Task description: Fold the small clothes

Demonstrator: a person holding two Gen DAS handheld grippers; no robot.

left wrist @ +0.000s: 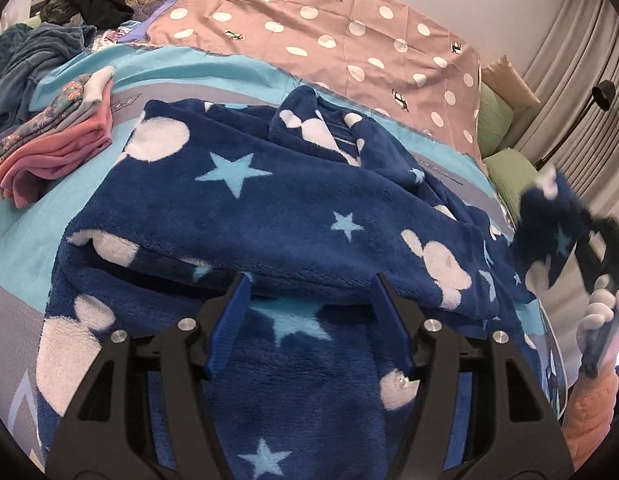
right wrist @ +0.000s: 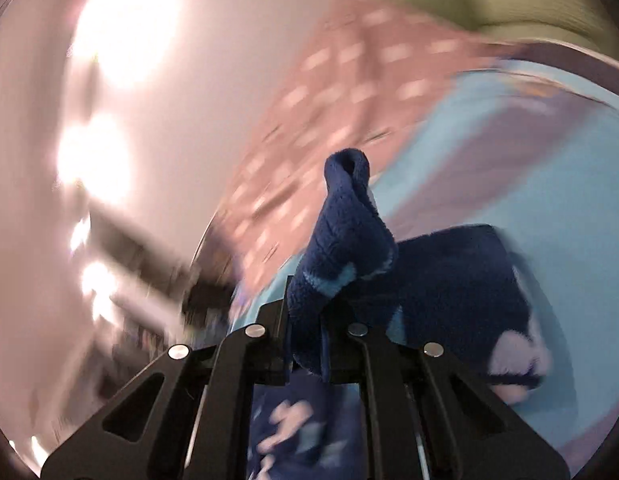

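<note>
Bedding in turquoise and grey bands carries the work, with a polka-dot pink sheet at the far side and a folded stack of pink clothes at the far left. Across the middle lies the navy fleece garment, its long axis running from near left to far right, one end already lifted at the right edge. The right gripper is clamped tight on a bunched fold of that fleece. The left gripper hovers over the near part, jaws about half spread, holding nothing. To fold well, I judge the raised end should travel across along that axis, kept taut, while the left gripper pins the near edge.
</note>
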